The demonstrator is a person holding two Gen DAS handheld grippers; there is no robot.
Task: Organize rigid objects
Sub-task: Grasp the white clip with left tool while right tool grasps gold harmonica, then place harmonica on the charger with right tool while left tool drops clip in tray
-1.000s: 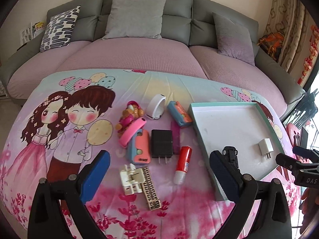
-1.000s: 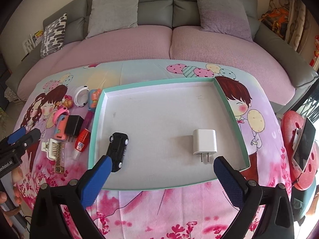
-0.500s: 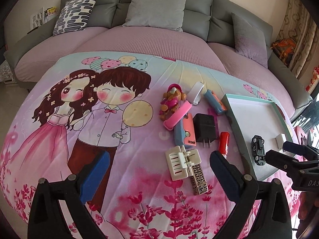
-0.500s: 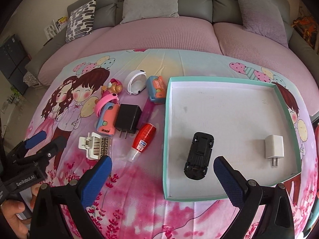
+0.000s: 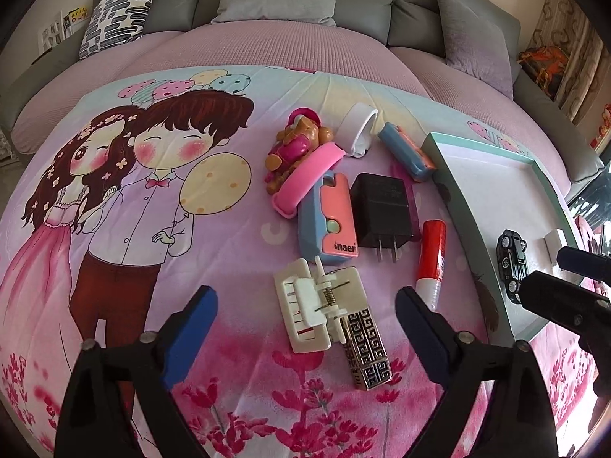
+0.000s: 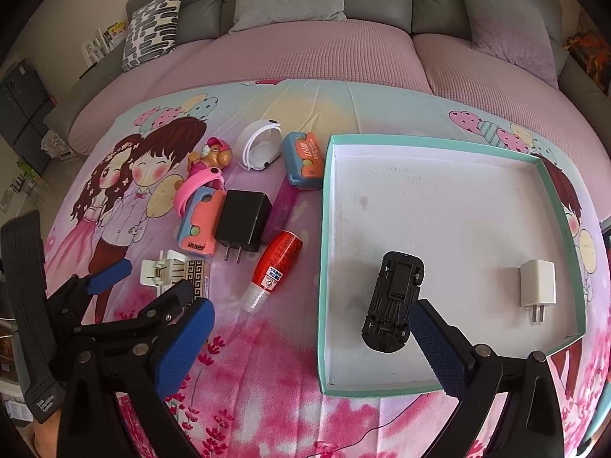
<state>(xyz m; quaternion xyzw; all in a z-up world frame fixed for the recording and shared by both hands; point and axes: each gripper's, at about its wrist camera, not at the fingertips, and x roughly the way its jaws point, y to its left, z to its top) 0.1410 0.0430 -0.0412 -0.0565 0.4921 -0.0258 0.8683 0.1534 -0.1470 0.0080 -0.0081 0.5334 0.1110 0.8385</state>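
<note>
Your left hand-held gripper [image 5: 305, 305] is spread wide with nothing in it, hanging just above the cream hair clip [image 5: 311, 307] and the patterned gold lighter [image 5: 366, 347] that lies touching it, near the front edge of the cartoon blanket [image 5: 133, 191]. Your right hand-held gripper [image 6: 309, 328] is spread wide too, empty, over the front left corner of the teal tray [image 6: 322, 267]. Inside that tray the black toy car [image 6: 393, 299] lies belly-up near the front, and the white charger [image 6: 536, 282] sits flat toward the front right corner, well apart from the car. Everything else is on the blanket just left of the tray: red glue bottle [image 5: 431, 263] closest to the tray's left edge, black charger [image 5: 382, 210] beside it, then the blue-and-pink stapler [image 5: 330, 221]. Behind those you've got the pink bracelet [image 5: 305, 177] leaning on the stapler, the bear toy [image 5: 294, 145], the white band [image 5: 359, 128] and a blue-and-orange case [image 5: 406, 154] right by the tray's back left corner. A grey sofa [image 5: 286, 42] is behind it all.
</note>
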